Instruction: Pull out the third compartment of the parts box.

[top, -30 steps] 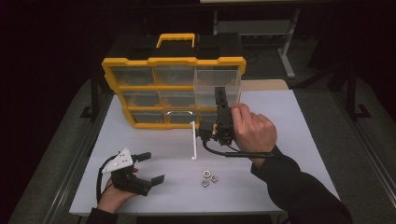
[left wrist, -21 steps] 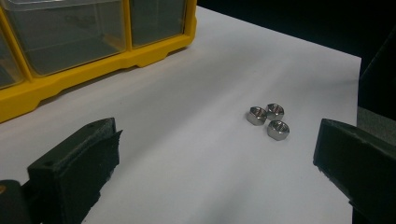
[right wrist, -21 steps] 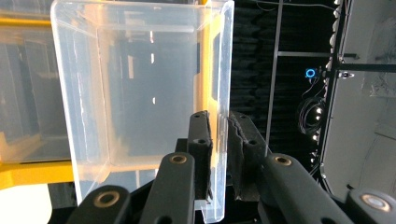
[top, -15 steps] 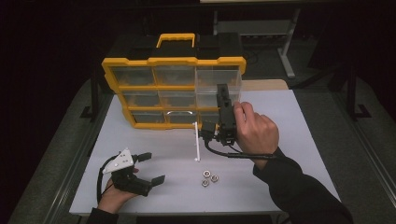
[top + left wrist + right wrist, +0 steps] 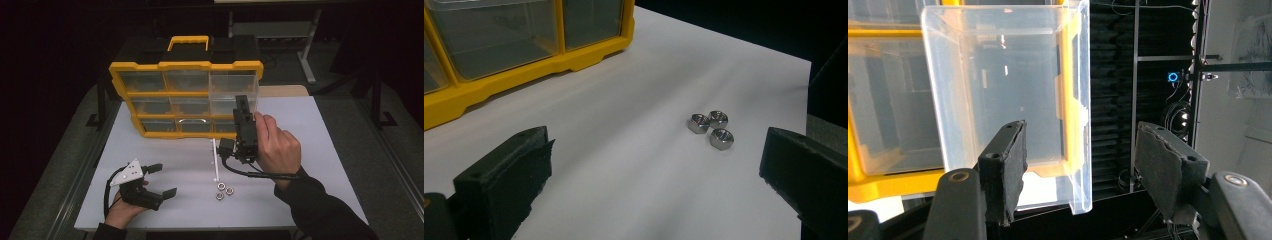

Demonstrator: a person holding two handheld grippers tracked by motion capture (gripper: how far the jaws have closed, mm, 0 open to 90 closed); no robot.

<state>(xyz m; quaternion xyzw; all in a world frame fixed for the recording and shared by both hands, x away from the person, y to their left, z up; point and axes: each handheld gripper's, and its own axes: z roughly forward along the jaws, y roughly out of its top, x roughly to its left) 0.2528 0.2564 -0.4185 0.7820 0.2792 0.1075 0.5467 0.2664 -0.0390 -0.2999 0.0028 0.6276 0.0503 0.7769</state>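
Clear plastic drawer [image 5: 1008, 95] sticks out of the yellow organizer [image 5: 186, 97] at the counter's [image 5: 330, 150] far edge. The right tool [image 5: 243, 107], clamped 1 second ago, has just been opening and no longer grips it. The left tool [image 5: 162, 179] rests wide apart near 3 nuts [image 5: 711, 129].

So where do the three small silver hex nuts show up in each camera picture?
High view: three small silver hex nuts lie low centre on the white tabletop.
Left gripper view: right of centre, between the open jaws.
Right gripper view: not in the picture.
Shared landmark: the yellow organizer case.
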